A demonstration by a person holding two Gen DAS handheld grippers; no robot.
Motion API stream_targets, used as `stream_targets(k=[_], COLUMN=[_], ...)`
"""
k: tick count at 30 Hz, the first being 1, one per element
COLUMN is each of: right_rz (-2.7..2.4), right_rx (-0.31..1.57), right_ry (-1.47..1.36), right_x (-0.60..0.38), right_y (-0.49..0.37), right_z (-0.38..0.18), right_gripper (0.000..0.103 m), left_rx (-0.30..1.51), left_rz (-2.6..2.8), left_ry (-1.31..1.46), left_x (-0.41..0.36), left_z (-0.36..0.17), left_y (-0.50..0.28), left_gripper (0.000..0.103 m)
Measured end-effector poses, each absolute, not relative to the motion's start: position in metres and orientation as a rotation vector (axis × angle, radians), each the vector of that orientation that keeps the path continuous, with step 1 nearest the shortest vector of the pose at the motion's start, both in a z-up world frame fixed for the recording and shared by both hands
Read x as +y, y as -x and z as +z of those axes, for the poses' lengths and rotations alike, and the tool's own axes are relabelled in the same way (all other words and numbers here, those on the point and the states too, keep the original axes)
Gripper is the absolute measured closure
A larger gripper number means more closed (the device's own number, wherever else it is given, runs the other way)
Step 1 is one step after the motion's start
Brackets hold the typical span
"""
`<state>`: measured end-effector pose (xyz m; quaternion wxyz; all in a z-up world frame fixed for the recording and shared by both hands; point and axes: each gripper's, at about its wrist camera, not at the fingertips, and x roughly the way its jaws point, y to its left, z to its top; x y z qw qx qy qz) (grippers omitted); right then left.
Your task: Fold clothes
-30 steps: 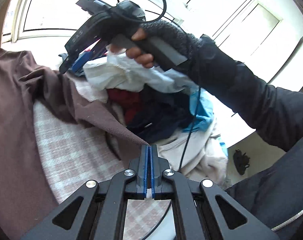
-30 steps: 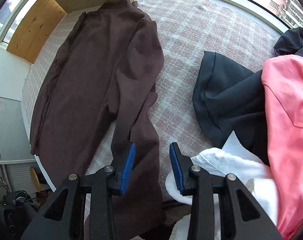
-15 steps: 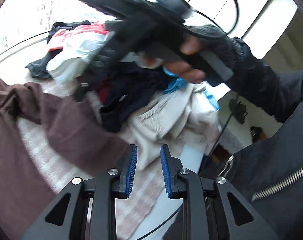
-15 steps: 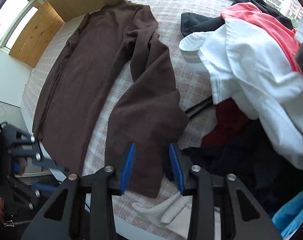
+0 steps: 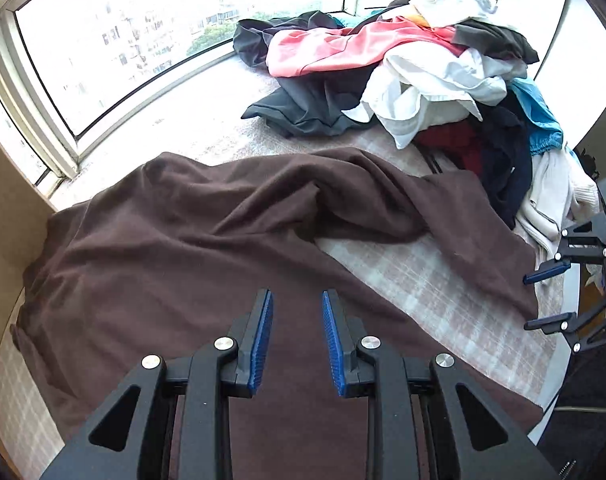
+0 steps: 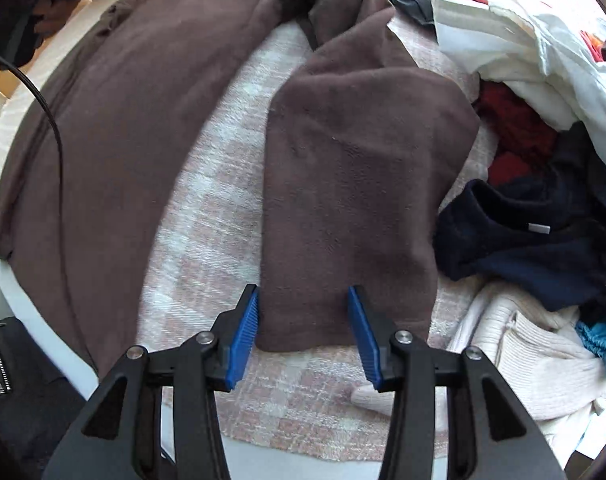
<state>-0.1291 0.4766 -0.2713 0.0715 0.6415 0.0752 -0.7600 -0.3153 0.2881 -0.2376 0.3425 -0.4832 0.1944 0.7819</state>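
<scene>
A long brown garment (image 5: pixel 175 240) lies spread over the checked table cover (image 5: pixel 435 292). Its sleeve (image 6: pixel 351 184) lies out toward the table's front edge. My left gripper (image 5: pixel 296 304) is open and empty, just above the garment's lower body. My right gripper (image 6: pixel 303 300) is open and empty, its blue pads either side of the sleeve's cuff end, just above it. The right gripper also shows at the right edge of the left wrist view (image 5: pixel 551 296).
A heap of clothes (image 5: pixel 423 64) in pink, white, black, red, navy and blue fills the far right of the table. A cream knit (image 6: pixel 515 364) and a navy garment (image 6: pixel 535 240) lie right of the sleeve. Windows (image 5: pixel 115 48) run behind.
The left gripper has let go of the brown cloth, opened and swung to look across the garment. The right gripper has come down closer to the sleeve's cuff and opened wider.
</scene>
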Motion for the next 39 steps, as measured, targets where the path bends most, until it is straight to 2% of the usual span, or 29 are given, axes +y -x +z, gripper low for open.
stream_targets(k=[3, 11, 17, 19, 23, 28, 34, 39], right_rz=[-2.349, -2.673, -2.756, -2.794, -2.806, -2.768, -2.743, -2.78], right_rx=[0.01, -0.675, -1.185, -1.211, -1.164, -1.254, -1.197, -1.042], right_ry=[-1.898, -1.652, -1.294, -1.257, -1.515, -1.386, -1.258, -1.287], right_x=[0.502, 0.624, 0.713, 0.727, 0.746, 0.752, 0.75, 0.739], right_y=[0.133, 0.132, 0.105, 0.105, 0.124, 0.129, 0.149, 0.175], right_z=[-0.257, -0.159, -0.102, -0.093, -0.117, -0.108, -0.062, -0.035], right_gripper=[0.099, 0.099, 0.099, 0.099, 0.099, 0.099, 0.099, 0.099], left_rx=[0.473, 0.535, 0.553, 0.56, 0.575, 0.543, 0.566, 0.54], left_rz=[2.027, 1.974, 1.935, 1.928, 1.919, 1.944, 1.922, 1.978], left_ry=[1.238, 1.201, 1.242, 1.239, 1.207, 1.17, 1.256, 1.214], left_x=[0.297, 0.315, 0.306, 0.304, 0.307, 0.31, 0.335, 0.355], left_z=[-0.245, -0.268, -0.281, -0.281, -0.275, -0.256, -0.285, -0.286], left_y=[0.333, 0.355, 0.36, 0.358, 0.36, 0.383, 0.433, 0.449], left_gripper=[0.079, 0.079, 0.079, 0.079, 0.079, 0.078, 0.078, 0.078])
